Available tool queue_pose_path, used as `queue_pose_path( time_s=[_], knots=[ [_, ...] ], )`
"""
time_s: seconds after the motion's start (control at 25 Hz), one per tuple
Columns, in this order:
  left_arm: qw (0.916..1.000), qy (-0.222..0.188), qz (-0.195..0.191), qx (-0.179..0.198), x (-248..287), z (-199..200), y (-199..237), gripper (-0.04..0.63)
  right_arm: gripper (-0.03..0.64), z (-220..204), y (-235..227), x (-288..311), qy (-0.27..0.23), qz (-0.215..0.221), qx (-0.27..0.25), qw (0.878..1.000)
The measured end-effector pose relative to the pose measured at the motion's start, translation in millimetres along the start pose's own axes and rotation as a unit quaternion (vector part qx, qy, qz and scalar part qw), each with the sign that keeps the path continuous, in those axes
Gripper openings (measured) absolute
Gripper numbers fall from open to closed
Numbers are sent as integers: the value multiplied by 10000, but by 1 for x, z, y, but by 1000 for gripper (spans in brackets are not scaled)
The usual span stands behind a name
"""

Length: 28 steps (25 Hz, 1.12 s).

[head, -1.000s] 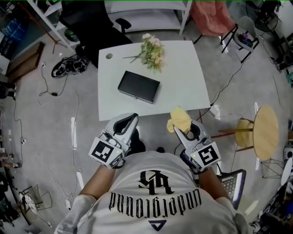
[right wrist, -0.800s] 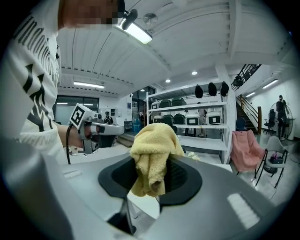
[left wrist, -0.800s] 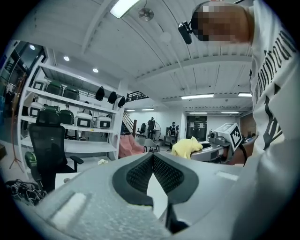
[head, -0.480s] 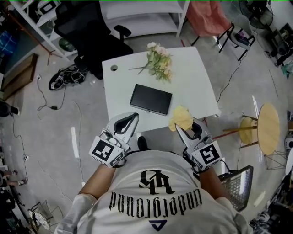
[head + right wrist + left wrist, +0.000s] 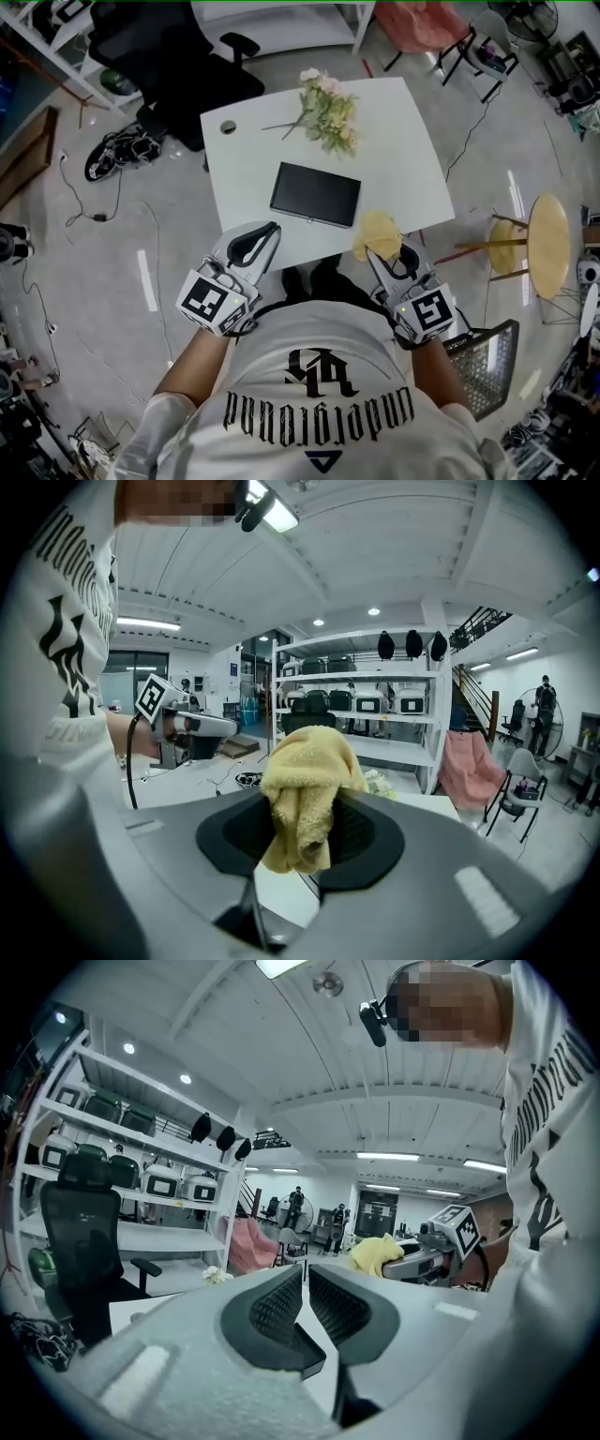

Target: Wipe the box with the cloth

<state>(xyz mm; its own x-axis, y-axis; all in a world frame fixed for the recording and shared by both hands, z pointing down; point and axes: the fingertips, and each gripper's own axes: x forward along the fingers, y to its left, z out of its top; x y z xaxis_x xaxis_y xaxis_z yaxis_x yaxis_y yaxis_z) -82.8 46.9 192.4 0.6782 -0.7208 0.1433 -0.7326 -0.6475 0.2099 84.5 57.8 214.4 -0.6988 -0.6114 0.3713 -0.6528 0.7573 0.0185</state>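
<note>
Terry cloth, yellow and nubbly, is bunched into a soft lump and clenched between the ribbed dark pads of my right hand-held gripper, with a fold hanging down below them. My left hand-held gripper has smooth grey shells and the same ridged pads. Its jaws have just been parting, leaving a thin slit with nothing in it.

The box is flat, black and rectangular, with a matte lid and crisp corners. It lies on the smooth white desk, slightly askew to the near edge. It sits ahead of both hand-held grippers and between them. The cloth hovers over the desk's near edge, near the box's right near corner and apart from it. My left jaws reach just over the same edge, short of the box's left near corner.

A loose spray of pale flowers lies beyond the box, towards the far side of the desk.

Each hand-held gripper carries a cube with black-and-white square markers. My white shirt reads "underground" in black gothic lettering, upside down in the head view.
</note>
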Motion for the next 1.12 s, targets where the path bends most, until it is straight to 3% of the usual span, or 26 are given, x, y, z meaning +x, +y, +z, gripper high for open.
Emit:
queue_pose_path(
  time_s=[0.44,0.6,0.96,1.12],
  knots=[
    [9967,584,213,-513,35,-44,51,102,127,-41,-26,55,679,414,-207,9966],
    [9922,884,293,-833,52,-74,77,146,127,-70,-40,78,1088,558,-293,9921],
    [9792,1757,441,-912,101,-160,134,201,129,-156,-60,120,1905,959,-500,9757],
    [9685,2224,372,-1056,112,-204,153,216,129,-194,-55,132,2344,1182,-514,9636]
  ],
)
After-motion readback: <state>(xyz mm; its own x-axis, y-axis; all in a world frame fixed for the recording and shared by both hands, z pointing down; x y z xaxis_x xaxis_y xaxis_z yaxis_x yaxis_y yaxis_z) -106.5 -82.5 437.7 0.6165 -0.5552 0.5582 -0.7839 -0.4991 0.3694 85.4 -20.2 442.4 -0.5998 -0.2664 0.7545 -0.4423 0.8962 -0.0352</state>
